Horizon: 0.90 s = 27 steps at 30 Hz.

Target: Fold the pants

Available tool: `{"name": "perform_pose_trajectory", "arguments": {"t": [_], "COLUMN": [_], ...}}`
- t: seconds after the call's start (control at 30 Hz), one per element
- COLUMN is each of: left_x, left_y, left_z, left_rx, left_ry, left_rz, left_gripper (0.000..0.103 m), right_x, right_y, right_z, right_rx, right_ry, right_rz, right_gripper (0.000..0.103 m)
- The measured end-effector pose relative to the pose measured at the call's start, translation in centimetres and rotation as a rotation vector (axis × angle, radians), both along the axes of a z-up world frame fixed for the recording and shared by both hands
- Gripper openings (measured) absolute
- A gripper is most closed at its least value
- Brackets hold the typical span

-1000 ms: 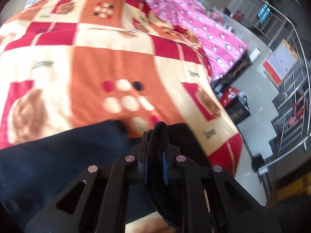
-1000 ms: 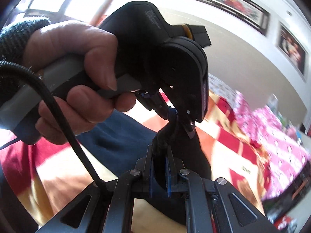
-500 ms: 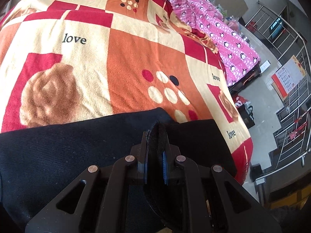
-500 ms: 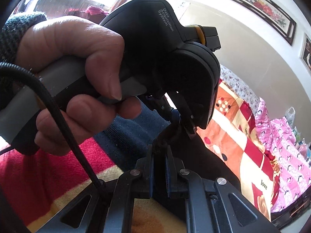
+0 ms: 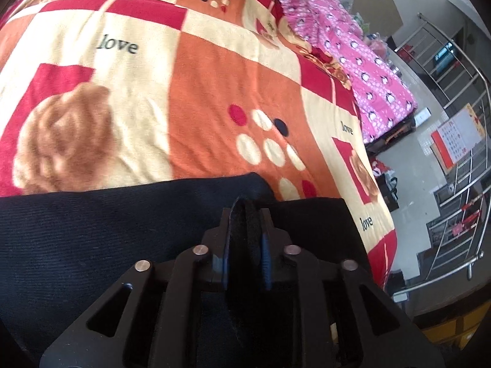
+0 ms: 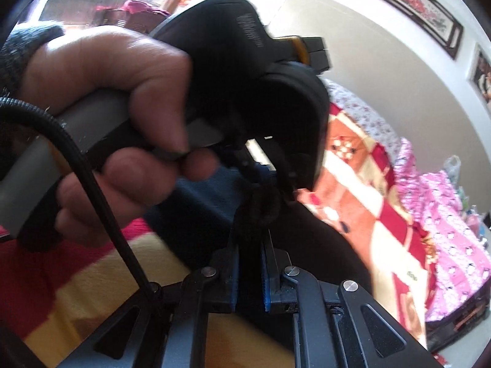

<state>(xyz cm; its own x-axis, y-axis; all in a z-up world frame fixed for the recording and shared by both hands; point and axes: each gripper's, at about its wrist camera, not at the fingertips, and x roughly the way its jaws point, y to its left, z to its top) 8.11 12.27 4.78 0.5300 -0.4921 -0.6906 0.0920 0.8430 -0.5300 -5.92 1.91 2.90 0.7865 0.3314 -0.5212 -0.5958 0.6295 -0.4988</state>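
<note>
The dark navy pants (image 5: 107, 233) lie spread across a bed blanket (image 5: 214, 70) patterned in orange, red and cream. My left gripper (image 5: 245, 214) is shut on a bunched fold of the pants at their edge. My right gripper (image 6: 250, 245) is shut on another bunch of the same dark cloth (image 6: 260, 205), close beside the left gripper's body (image 6: 254, 70), which a hand (image 6: 101, 107) holds right in front of the lens. Dark pants cloth (image 6: 322, 245) trails to the right below.
A pink patterned cover (image 5: 362, 61) lies on a second bed to the right. Beyond the bed edge are a floor, a metal stair railing (image 5: 454, 184) and boxes. Framed pictures (image 6: 405, 3) hang on the white wall. A black cable (image 6: 92, 190) runs from the hand.
Both grippers, still holding the cloth, have carried the pants edge over the blanket; more of the blanket's far end shows in the left view. The left gripper sits closer to the right lens.
</note>
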Motion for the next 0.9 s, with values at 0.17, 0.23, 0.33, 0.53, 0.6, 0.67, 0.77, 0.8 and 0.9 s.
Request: {"name": "perform_pose_trajectory", "arguments": {"t": [0.17,0.23,0.33,0.53,0.6,0.67,0.77,0.8,0.9], "left_x": [-2.2,-4.0,-6.8,-9.7,-10.0,-10.2,-10.5,-10.6,-10.8], "left_y": [3.5,3.5,0.3,-5.9,-4.9,-3.8,-2.8,-2.8,-2.9], "left_z": [3.6,5.2,6.1,1.0,-0.6,-1.1,-1.9,-1.9,-1.8], "left_rx": [0.053,0.066,0.073,0.146,0.102,0.012,-0.088,-0.088,-0.088], "left_ry": [-0.118,-0.177,-0.258,-0.207,-0.208,-0.211,-0.231,-0.230,-0.240], "left_rz": [0.145,0.164,0.041,-0.151,-0.109,-0.088,-0.067,-0.068,-0.067], "left_gripper": [0.018,0.020,0.030,0.030,0.029,0.029,0.029,0.029,0.029], "right_x": [-2.1,-2.9,-2.6,2.7,4.5,6.5,8.1,8.9,10.2], "right_y": [-1.6,-3.6,-7.4,-15.9,-17.3,-18.4,-18.4,-18.0,-16.1], "right_z": [1.5,2.9,4.8,6.8,6.6,6.5,6.4,6.1,5.0], "right_rx": [0.102,0.176,0.210,0.203,0.169,0.173,0.206,0.202,0.143], "right_ry": [0.086,0.122,0.116,0.194,0.232,0.287,0.373,0.404,0.468], "right_rz": [0.116,0.176,0.195,0.184,0.178,0.200,0.293,0.333,0.445], "right_gripper": [0.037,0.038,0.038,0.046,0.046,0.046,0.046,0.046,0.046]}}
